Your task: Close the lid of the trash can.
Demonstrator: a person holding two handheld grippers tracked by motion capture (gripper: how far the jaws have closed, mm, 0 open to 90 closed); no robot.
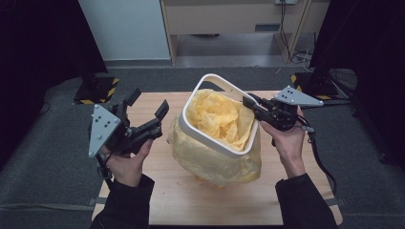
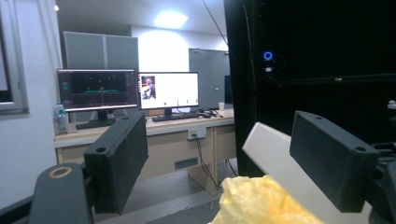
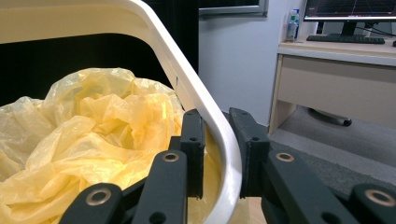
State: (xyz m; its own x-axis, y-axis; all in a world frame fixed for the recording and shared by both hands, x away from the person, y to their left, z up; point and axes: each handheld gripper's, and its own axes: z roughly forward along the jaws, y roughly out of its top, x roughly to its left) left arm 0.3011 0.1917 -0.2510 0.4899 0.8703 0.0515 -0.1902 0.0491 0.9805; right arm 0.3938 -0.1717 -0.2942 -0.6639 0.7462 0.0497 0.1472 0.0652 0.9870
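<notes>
Our right gripper (image 3: 217, 154) pinches the white bin rim (image 3: 205, 107); our left gripper (image 1: 145, 119) gapes empty. The yellow bag (image 1: 219, 119) may slip off.

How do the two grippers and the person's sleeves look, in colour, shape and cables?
Both the left gripper and the right gripper are black, each carrying a grey three-cornered plate with small holes on top. Their fingers are flat, blocky black pads, mounted on black links with brass-coloured ringed pivots. A black cable trails from the right gripper. The person wears dark long sleeves reaching to the wrists.
</notes>
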